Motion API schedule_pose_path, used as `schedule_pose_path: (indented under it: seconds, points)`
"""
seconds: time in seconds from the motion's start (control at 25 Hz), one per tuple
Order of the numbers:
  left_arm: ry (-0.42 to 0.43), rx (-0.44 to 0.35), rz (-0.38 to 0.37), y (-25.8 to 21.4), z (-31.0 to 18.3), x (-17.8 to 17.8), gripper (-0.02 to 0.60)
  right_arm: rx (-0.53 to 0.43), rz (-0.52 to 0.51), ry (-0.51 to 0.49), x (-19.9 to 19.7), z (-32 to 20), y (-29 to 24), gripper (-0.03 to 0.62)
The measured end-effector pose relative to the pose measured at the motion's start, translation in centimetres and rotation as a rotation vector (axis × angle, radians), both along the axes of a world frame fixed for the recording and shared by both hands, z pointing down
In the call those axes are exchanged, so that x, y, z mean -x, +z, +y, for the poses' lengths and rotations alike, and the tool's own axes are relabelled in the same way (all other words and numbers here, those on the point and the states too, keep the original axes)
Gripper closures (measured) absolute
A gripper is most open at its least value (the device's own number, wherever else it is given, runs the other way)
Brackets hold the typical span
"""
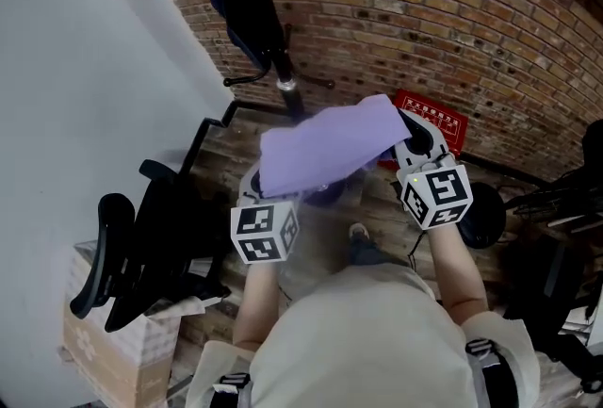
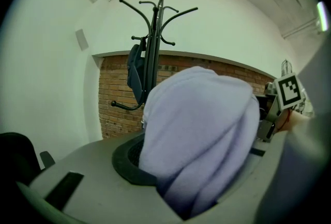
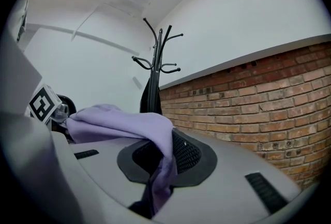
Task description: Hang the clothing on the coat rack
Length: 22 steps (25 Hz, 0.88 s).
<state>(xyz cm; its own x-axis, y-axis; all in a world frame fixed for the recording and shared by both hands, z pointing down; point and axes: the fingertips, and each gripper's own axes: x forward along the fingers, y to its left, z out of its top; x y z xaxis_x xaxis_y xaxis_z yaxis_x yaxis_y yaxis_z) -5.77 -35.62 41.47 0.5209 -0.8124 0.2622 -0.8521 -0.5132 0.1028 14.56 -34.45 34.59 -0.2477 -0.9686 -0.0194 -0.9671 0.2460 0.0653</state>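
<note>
A lilac garment is stretched between my two grippers at chest height. The left gripper is shut on its left edge, where the cloth bulges over the jaws. The right gripper is shut on the right edge, and a fold of the garment drops into its jaws. The black coat rack stands just ahead by the brick wall, with a dark item hanging on it. Its curved hooks rise above the garment, and the coat rack also shows in the right gripper view.
A black office chair stands at my left over a cardboard box. A white wall runs along the left, a brick wall behind. A red box lies on the floor, and dark equipment crowds the right.
</note>
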Motion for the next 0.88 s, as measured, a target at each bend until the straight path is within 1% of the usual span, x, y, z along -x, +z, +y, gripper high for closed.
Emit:
schedule_pose_path:
  seconds: [0.2,0.44,0.76,0.88]
  points:
    - [-0.044,0.004,-0.023,-0.8,-4.5,-1.4,0.456,-0.014,0.015,-0.054,-1.4,-5.7,-1.3,0.569]
    - [-0.109,0.002,-0.045,-1.0,-9.1,-2.0,0.456,-0.018,0.03,-0.125,-1.9,-12.0,-1.5,0.569]
    - [-0.221,0.049,-0.093,0.9,-13.3,-1.0,0.456,0.012,0.059,-0.224,-0.7,-19.3,0.3,0.569]
    - [-0.248,0.066,-0.105,1.9,-14.7,-0.9,0.456,0.029,0.064,-0.24,-0.5,-21.3,1.3,0.569]
